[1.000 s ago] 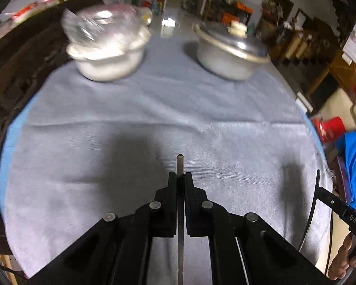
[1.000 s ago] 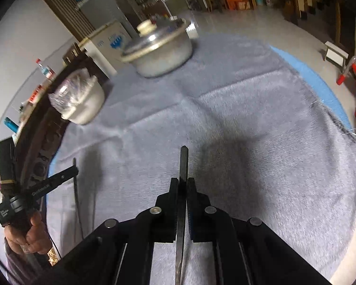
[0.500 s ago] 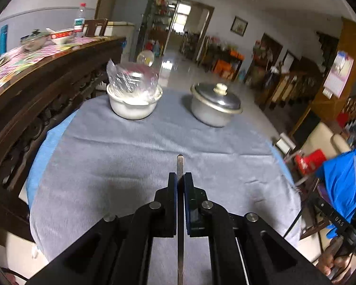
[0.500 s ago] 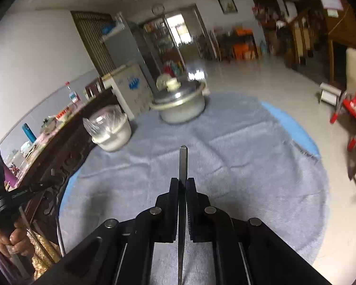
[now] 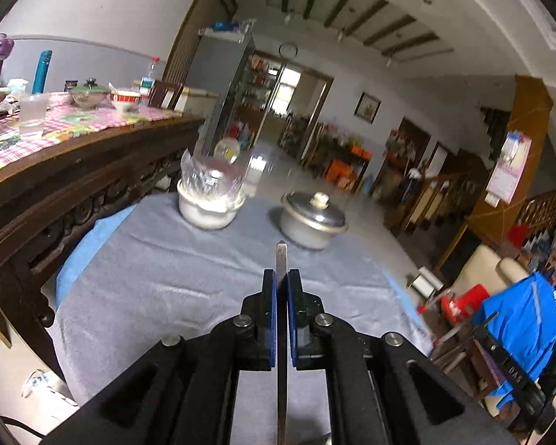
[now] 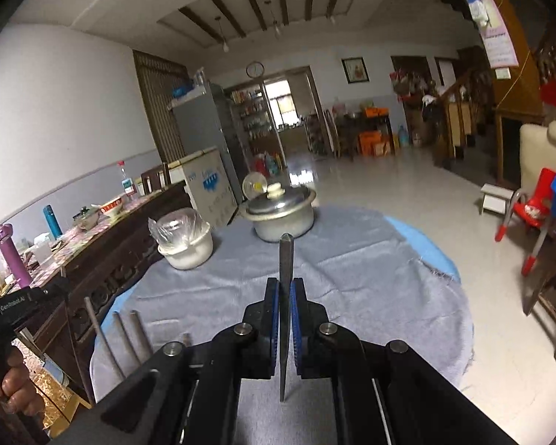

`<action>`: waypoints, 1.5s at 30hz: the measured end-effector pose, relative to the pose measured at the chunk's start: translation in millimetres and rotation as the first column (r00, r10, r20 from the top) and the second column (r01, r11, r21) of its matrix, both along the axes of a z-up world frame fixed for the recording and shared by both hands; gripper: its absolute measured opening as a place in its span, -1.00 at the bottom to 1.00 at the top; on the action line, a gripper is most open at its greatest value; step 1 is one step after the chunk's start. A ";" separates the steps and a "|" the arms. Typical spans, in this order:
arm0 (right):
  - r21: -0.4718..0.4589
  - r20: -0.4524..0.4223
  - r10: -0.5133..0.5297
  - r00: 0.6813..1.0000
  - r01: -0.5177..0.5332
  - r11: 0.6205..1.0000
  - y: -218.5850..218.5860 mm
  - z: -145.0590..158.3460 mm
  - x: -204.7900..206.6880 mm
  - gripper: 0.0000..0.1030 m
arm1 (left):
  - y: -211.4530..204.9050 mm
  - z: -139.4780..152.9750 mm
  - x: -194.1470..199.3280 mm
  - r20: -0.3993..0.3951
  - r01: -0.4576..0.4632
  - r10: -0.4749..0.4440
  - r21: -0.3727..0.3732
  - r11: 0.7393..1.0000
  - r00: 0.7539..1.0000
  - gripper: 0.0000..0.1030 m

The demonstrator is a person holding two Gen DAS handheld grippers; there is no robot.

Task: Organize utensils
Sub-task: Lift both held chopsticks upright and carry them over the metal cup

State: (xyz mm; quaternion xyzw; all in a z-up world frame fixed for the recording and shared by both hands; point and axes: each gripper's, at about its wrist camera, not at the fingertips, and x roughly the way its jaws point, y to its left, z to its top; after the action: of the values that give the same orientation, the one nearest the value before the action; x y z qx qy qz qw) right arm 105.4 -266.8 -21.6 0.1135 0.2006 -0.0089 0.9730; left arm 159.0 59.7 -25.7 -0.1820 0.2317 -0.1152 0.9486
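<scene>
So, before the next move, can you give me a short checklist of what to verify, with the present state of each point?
1. Left gripper shut on a flat metal utensil: ok.
2. Right gripper shut on a second flat utensil: ok.
3. What kind of utensils they are: cannot tell, only thin edges show.
4. Both grippers clear of the grey cloth: ok, they are above it.
5. Lidded pot and plastic-covered bowl out of the way: ok, both stand at the far edge.
6. A holder for the utensils: cannot tell, none in view.
</scene>
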 end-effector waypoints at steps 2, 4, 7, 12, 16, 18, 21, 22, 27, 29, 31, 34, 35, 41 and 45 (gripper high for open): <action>-0.015 0.026 0.001 1.000 0.000 1.000 0.8 7.1 -9.7 -0.87 | -0.7 7.8 -8.3 0.031 -0.005 0.005 -0.009 1.000 1.000 -0.90; -0.019 0.042 0.005 0.999 -0.004 1.000 1.3 11.4 -16.6 -0.87 | -2.2 12.8 -14.4 0.052 -0.011 0.012 -0.011 1.000 0.999 -0.90; -0.008 0.038 0.016 0.999 -0.016 1.000 2.4 10.8 -19.0 -0.87 | -9.9 17.7 -20.4 0.073 -0.022 0.021 0.013 1.000 0.997 -0.90; -0.004 0.049 0.026 0.998 -0.026 1.000 2.8 14.1 -28.8 -0.87 | -15.6 20.1 -23.0 0.076 -0.014 0.013 0.017 1.000 0.997 -0.90; -0.007 0.075 0.033 0.997 -0.032 0.999 2.0 24.5 -38.2 -0.87 | -20.9 22.8 -22.4 0.079 -0.019 0.017 0.017 1.000 0.997 -0.89; -0.017 0.091 0.037 0.995 -0.035 0.999 3.3 29.6 -43.1 -0.87 | -21.1 22.4 -23.6 0.082 -0.019 0.018 0.021 1.000 0.997 -0.89; -0.040 0.114 0.034 0.993 -0.029 0.999 6.0 34.8 -50.3 -0.87 | -30.0 22.1 -20.9 0.070 -0.023 0.019 0.048 0.999 0.997 -0.90; -0.045 0.119 0.034 0.992 -0.029 0.999 6.3 36.3 -51.6 -0.87 | -33.1 21.8 -21.2 0.067 -0.022 0.018 0.055 0.998 0.998 -0.89; -0.031 0.115 0.032 0.993 -0.029 0.999 4.8 42.7 -51.9 -0.87 | -44.9 23.5 -18.0 0.060 -0.028 0.024 0.069 0.997 0.998 -0.89; -0.030 0.112 0.031 0.993 -0.028 0.999 3.3 45.2 -54.4 -0.87 | -48.4 24.4 -17.5 0.063 -0.036 0.031 0.079 0.996 0.998 -0.89; -0.032 0.119 0.034 0.992 -0.031 0.999 3.7 47.8 -55.4 -0.87 | -50.0 24.4 -17.6 0.064 -0.035 0.030 0.080 0.996 0.998 -0.89; -0.044 0.132 0.039 0.990 -0.033 0.998 6.3 53.0 -59.5 -0.87 | -55.6 26.6 -17.8 0.065 -0.038 0.032 0.094 0.995 0.997 -0.89; -0.046 0.136 0.042 0.990 -0.036 0.998 6.9 54.3 -61.2 -0.87 | -57.1 27.4 -17.9 0.064 -0.036 0.030 0.093 0.995 0.998 -0.89; -0.055 0.150 0.064 0.987 -0.056 0.997 13.0 64.4 -65.2 -0.87 | -61.4 30.4 -19.7 0.071 -0.034 0.027 0.095 0.995 0.997 -0.89; -0.052 0.160 0.081 0.984 -0.073 0.996 15.5 69.3 -70.3 -0.87 | -61.9 31.7 -21.6 0.071 -0.031 0.024 0.089 0.996 0.997 -0.89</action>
State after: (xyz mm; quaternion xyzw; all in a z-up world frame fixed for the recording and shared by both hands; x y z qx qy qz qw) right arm 35.1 -251.3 47.8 0.0836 0.1248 0.0335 0.9881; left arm 137.4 -2.2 6.0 -0.1380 0.2008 -0.0979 0.9649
